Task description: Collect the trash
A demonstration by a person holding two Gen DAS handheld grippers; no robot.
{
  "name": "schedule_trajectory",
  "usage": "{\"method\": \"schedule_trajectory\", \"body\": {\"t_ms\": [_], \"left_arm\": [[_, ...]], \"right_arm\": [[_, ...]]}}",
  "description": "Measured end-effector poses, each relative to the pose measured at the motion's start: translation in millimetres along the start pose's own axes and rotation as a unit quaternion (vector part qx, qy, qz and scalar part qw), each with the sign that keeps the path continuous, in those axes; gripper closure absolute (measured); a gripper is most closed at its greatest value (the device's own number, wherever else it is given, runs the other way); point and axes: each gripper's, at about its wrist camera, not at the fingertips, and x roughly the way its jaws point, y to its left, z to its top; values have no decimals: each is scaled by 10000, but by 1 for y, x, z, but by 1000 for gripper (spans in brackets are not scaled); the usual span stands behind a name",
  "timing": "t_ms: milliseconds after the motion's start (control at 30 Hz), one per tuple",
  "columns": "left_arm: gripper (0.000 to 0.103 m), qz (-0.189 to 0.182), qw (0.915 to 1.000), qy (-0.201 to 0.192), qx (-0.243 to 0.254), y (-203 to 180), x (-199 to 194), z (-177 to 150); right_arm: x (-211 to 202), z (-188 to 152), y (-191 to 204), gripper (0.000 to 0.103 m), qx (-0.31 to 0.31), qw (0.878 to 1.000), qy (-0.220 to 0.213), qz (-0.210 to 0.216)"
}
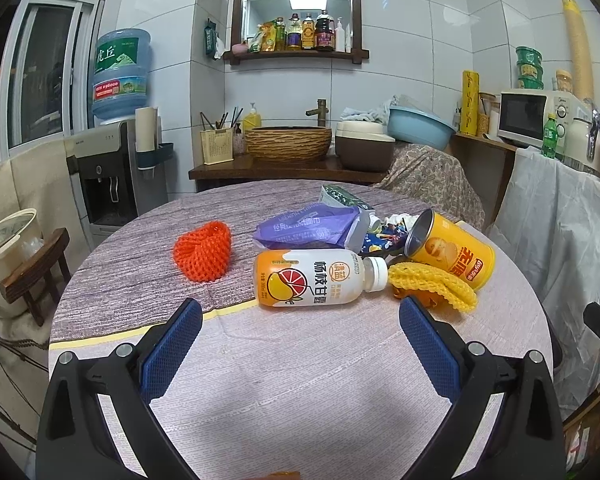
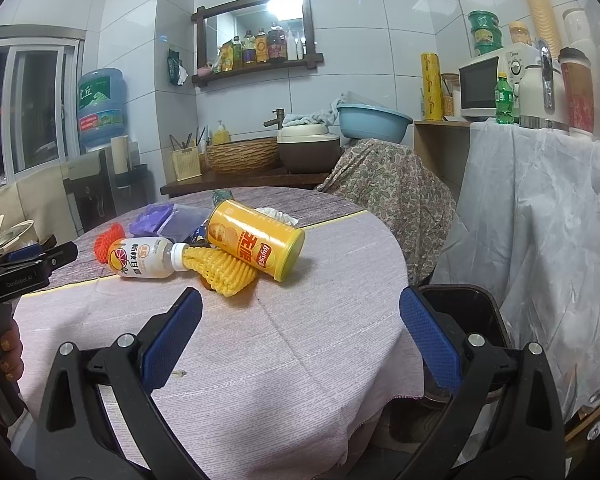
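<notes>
Both the left tongs [image 1: 300, 312] and right tongs [image 2: 300, 308] are wide and hold nothing. The trash lies near the worktop [image 1: 300, 380] middle: a juice bottle [image 1: 312, 280] touching a yellow chips can [image 1: 452, 252].

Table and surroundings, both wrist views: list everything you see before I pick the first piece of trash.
drink bottle: 1, white and orange, lying on its side mid-table
chip can: 1, yellow, on its side, open end toward the sink
yellow foam net: 1, against the can and bottle cap
orange foam net: 1, apart, left of the bottle
purple pouch: 1, behind the bottle
small wrappers: several, mixed colours, between pouch and can
table: 1, round, lilac cloth
bin: 1, dark, beside the table's right edge
water dispenser: 1, blue jug, left wall
microwave: 1, white, right counter
left tool: open, nothing held
right tool: open, nothing held
</notes>
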Motion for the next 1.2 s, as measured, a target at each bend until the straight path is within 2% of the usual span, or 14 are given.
{"method": "schedule_trajectory", "body": {"t_ms": [1200], "left_arm": [[5, -41, 9999, 65, 95, -8, -1, -1]], "right_arm": [[3, -4, -3, 6, 27, 10000, 61, 4]]}}
